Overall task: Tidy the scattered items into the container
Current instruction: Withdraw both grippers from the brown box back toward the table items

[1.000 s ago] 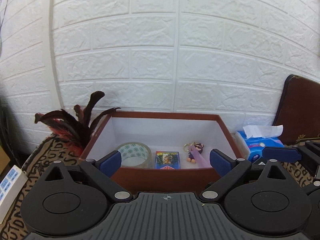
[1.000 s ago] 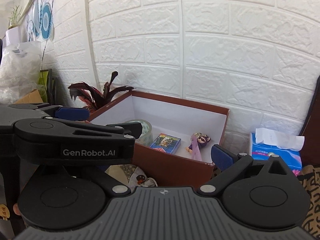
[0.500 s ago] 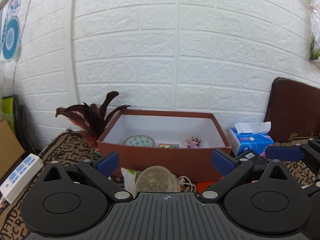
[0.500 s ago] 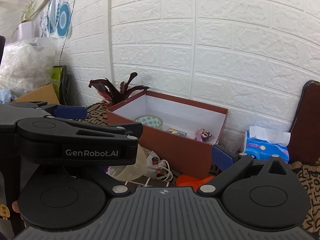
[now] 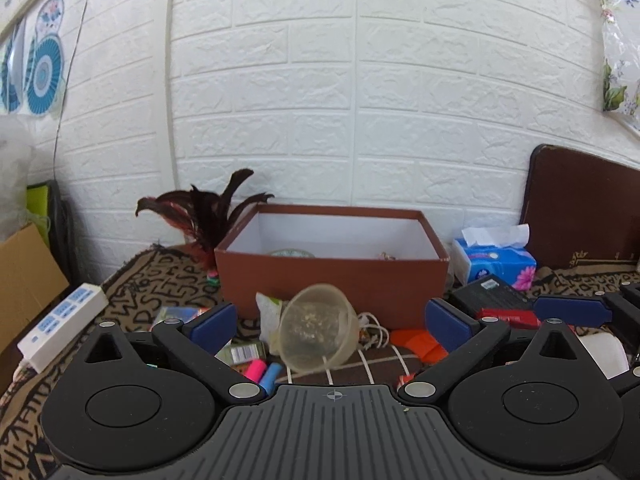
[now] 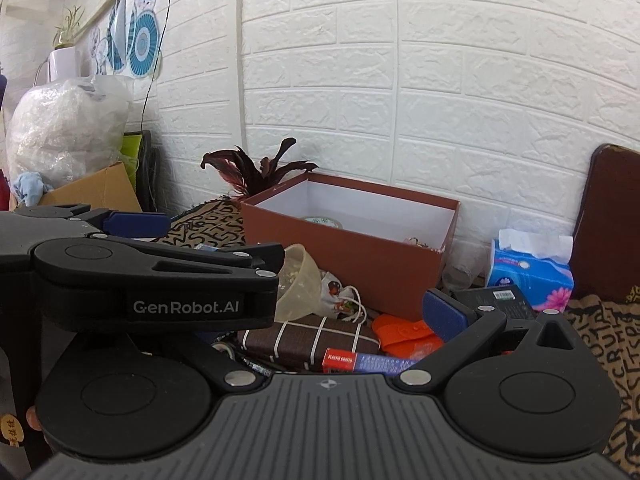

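Note:
The brown box (image 5: 332, 276) with a white inside stands against the brick wall, and a tape roll (image 5: 292, 254) just peeks over its rim. Scattered in front lie a clear plastic bowl (image 5: 318, 334) on its side, pink and blue markers (image 5: 264, 372), an orange item (image 5: 416, 340) and a red box (image 5: 508, 318). My left gripper (image 5: 328, 322) is open and empty, well short of the box, with the bowl between its fingers' line of sight. My right gripper (image 6: 320, 314) is open beside it; its left finger is hidden behind the left gripper (image 6: 160, 280).
A tissue pack (image 5: 496, 264) and a black box (image 5: 492, 296) sit right of the brown box, with a feather shuttlecock (image 5: 204, 216) to its left. A power strip (image 5: 60, 326) lies at far left. A checked brown pouch (image 6: 304, 340) and a white tape roll (image 5: 604, 354) lie near.
Both grippers have pulled back from the box, which now looks smaller and farther. The scattered items in front of it have come into view. Both stay open.

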A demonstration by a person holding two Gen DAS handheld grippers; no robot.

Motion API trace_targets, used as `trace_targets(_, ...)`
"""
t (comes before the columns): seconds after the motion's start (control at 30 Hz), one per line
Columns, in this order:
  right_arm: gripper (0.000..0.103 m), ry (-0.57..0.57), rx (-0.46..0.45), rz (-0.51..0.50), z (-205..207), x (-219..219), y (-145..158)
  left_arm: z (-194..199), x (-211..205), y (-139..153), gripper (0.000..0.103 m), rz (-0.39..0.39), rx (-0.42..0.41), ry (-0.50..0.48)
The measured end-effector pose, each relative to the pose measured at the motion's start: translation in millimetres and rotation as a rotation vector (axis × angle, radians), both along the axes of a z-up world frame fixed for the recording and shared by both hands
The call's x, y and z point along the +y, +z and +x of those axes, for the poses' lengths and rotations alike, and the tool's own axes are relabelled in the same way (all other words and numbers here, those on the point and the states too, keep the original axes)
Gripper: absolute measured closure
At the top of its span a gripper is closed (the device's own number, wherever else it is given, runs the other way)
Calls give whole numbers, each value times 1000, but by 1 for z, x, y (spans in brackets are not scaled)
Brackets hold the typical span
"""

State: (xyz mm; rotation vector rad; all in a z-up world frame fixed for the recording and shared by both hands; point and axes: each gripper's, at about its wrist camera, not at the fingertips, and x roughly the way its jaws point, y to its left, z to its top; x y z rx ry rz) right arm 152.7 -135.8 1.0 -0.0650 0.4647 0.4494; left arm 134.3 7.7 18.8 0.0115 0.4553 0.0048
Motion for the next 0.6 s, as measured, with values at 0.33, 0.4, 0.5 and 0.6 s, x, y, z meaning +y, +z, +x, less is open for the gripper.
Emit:
trace_targets(0.33,1,7,47,-7,-29,4,-26,-25,3,-29,0,-20,81,21)
trace_targets(0.4,1,11,47,0,-33,4,-28,-29,6,-33,0,-45,96,25)
trace_targets(0.5,1,12,55,20,-39,4,-34,-34,7,-40,0,-60,118,26)
trace_targets(0.6,1,13,61,17,-44,4,-41,-39,6,-46,0,-35,126,27)
